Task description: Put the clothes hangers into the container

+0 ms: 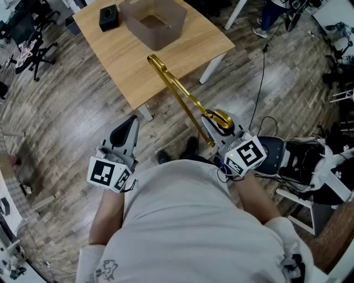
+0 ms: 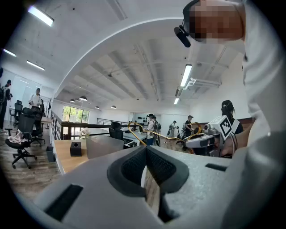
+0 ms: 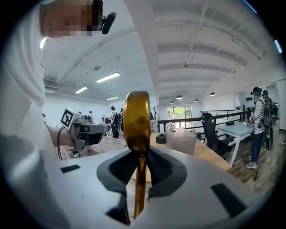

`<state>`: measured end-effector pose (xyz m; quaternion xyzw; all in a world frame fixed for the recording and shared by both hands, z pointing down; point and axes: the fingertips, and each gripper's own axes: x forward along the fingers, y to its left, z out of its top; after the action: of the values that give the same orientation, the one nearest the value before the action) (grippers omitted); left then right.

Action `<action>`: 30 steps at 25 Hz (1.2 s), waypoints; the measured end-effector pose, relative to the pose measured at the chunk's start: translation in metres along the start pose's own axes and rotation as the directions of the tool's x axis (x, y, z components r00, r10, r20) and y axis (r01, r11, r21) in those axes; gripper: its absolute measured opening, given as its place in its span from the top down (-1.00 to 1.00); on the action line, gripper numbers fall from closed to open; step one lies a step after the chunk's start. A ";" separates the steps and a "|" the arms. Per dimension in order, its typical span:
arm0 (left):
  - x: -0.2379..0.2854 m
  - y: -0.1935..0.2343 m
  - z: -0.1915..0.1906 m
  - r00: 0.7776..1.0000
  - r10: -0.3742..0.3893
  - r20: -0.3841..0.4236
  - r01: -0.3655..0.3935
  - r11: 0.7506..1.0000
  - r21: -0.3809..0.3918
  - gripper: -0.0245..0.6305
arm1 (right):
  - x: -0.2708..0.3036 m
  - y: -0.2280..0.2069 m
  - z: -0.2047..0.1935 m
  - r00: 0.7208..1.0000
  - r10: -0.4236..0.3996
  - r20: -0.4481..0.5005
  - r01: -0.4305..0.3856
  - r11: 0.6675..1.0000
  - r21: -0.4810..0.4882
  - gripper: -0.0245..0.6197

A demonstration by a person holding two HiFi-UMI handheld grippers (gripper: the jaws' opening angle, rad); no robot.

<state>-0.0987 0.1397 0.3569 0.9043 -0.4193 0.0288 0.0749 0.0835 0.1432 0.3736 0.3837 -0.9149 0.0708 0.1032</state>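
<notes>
Right gripper [image 3: 140, 154]: jaws clamped on gold hanger [image 1: 180, 91], gripped at one end, rest sticking out ahead toward bench [image 1: 127, 63]. In head view I see its far tip over bench's near edge, short of grey container [image 1: 166, 36]. Container open-topped, on far part of bench, black box [image 1: 109, 16] just beside it. Left gripper [image 2: 145, 150]: jaws closed together, nothing between them, well apart from hanger.

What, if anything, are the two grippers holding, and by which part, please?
The right gripper clamps the gold clothes hanger at its broad rounded end; the left gripper holds nothing.
</notes>
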 end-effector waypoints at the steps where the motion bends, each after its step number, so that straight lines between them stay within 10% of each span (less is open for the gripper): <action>1: 0.002 -0.001 0.000 1.000 -0.001 0.001 0.001 1.000 -0.002 0.91 | 0.000 -0.002 0.000 1.000 0.001 0.000 -0.001 1.000 -0.001 0.70; 30: 0.113 -0.024 0.006 0.997 0.073 -0.006 -0.073 0.996 -0.043 0.91 | -0.010 -0.129 0.000 0.997 0.080 0.018 -0.081 0.997 0.021 0.70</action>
<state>-0.0074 0.0692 0.3608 0.8864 -0.4525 0.0244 0.0943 0.1827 0.0601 0.3774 0.3483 -0.9297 0.0817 0.0882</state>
